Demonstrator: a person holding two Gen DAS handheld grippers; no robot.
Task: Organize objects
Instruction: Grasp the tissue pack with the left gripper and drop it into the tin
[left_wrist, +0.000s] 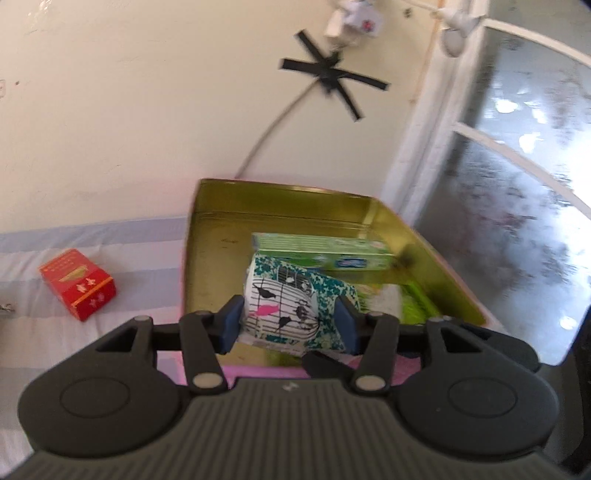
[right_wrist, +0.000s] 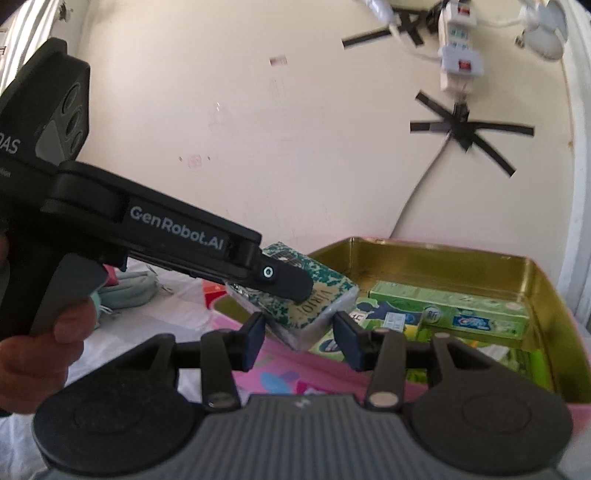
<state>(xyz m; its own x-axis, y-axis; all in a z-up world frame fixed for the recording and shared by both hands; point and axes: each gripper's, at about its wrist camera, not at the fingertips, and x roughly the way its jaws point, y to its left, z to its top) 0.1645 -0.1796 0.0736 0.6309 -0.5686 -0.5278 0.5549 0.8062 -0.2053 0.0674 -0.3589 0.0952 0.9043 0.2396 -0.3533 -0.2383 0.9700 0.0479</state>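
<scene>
My left gripper (left_wrist: 288, 325) jaws clamp the bird-print box (left_wrist: 291, 306) crosswise above the gold tin (left_wrist: 207, 236); right gripper (right_wrist: 299, 338) jaws, half-parted, flank its corner without touching.

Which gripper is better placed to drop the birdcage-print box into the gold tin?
Left. The left gripper clamps the birdcage-print box over the gold tin; the right gripper looks empty.

- The gold tin (left_wrist: 207, 236) has bare floor along its left wall.
- A green toothpaste box (left_wrist: 321, 251) blocks the tin's far right side.
- Around the red box (left_wrist: 77, 284) the striped cloth (left_wrist: 140, 258) lies open.
</scene>
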